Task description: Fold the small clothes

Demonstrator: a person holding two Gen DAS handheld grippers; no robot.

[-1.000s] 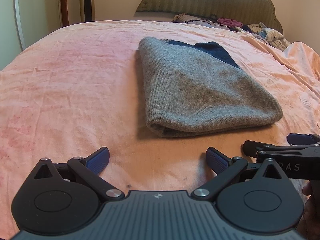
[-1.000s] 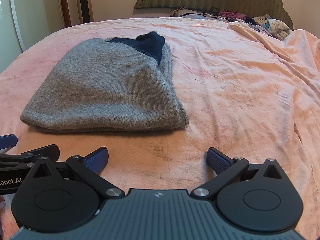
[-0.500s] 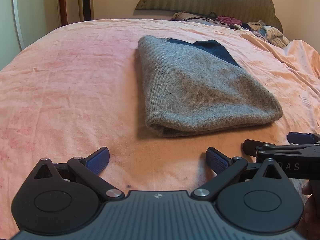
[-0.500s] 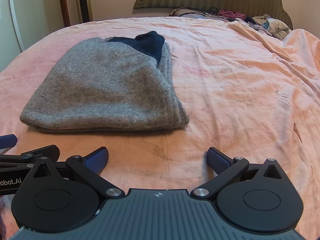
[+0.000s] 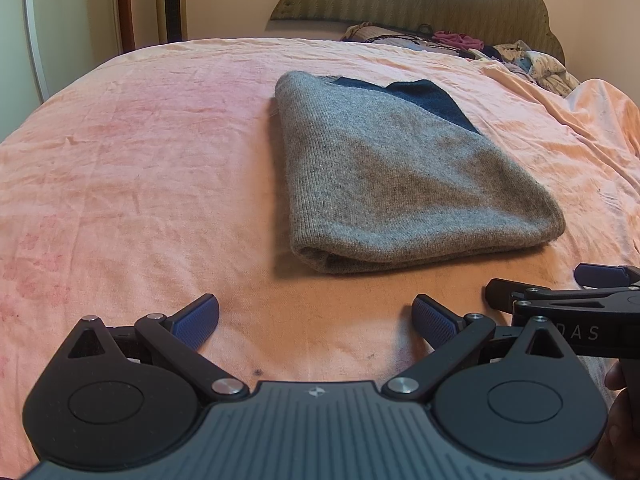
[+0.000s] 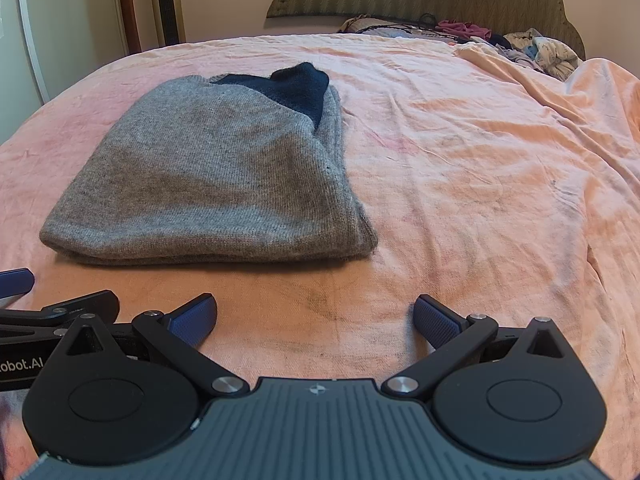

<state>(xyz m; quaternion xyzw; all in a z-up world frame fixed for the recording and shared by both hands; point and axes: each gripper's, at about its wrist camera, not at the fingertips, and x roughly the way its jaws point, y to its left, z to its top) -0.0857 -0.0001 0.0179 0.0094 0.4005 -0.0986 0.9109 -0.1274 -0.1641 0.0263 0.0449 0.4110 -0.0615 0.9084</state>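
- Grey sweater point(image 5: 404, 184) lies folded mid-frame on the pink sheet point(image 5: 140, 184), its navy part point(image 5: 432, 100) at the far end.
- Left gripper point(image 5: 316, 316) hovers low in frame, fingers spread wide, holding nothing.
- Right gripper point(image 6: 316, 316) likewise gapes empty, short of the sweater's near edge.
- Looks nearly done; any last fold wants both near corners pinched together and lifted evenly, I'd say.

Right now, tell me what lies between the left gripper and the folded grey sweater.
Only bare pink bedsheet separates the left gripper from the grey sweater, clearest in the left wrist view.
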